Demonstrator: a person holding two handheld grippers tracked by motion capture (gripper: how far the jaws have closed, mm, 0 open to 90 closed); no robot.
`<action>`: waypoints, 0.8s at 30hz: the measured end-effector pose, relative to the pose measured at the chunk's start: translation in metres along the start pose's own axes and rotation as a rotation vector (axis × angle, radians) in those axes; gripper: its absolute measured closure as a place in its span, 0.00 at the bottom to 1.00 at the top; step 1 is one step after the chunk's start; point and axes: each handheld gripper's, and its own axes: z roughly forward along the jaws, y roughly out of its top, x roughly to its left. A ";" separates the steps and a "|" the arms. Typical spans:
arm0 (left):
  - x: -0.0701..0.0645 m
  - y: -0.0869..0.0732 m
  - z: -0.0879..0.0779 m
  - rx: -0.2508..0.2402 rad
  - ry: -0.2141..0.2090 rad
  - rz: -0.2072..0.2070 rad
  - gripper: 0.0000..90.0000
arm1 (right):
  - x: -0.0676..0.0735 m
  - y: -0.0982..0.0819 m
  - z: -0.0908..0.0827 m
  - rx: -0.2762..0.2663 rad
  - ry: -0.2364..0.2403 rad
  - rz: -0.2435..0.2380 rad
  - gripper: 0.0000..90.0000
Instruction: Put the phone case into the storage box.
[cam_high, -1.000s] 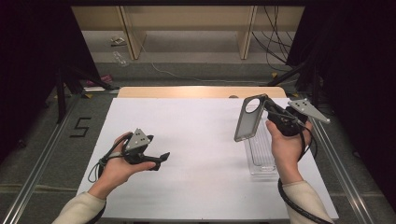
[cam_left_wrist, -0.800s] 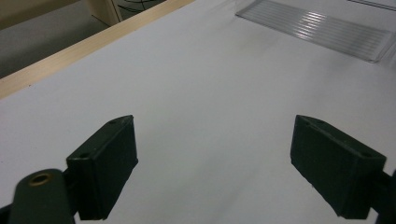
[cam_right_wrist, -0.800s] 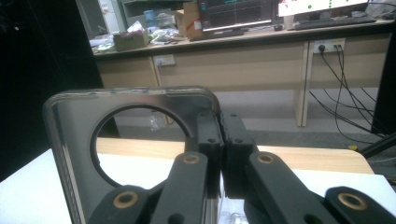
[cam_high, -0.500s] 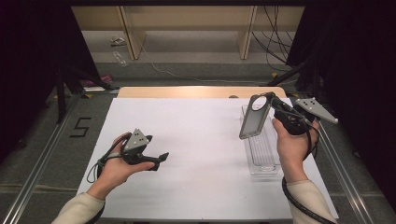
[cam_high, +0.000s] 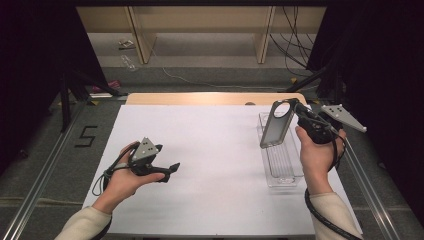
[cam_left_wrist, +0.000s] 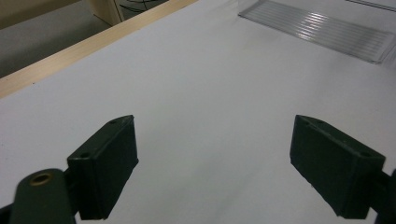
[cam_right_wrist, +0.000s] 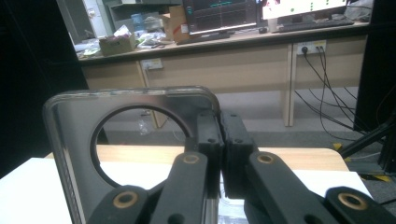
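We hold the phone case by its edge in the clamped right gripper, above the clear tray near the table's right edge; our left gripper rests wide open, empty. That thin pinch could let the case swivel or drop

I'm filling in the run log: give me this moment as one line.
right gripper: shut on phone case, held above clear tray | left gripper: open, empty, low over white table

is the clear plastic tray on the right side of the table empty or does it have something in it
Empty: the ribbed floor of the clear plastic tray shows bare along its length.
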 end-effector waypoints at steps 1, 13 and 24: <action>0.000 0.000 0.000 0.001 0.000 0.000 0.16 | -0.001 0.000 0.000 -0.001 -0.002 0.000 0.98; 0.000 0.000 0.000 0.001 -0.001 0.002 0.16 | -0.007 0.001 -0.001 -0.003 -0.022 0.004 0.98; 0.000 0.000 0.000 -0.001 0.000 0.001 0.16 | -0.011 -0.001 0.000 0.001 -0.034 0.006 0.98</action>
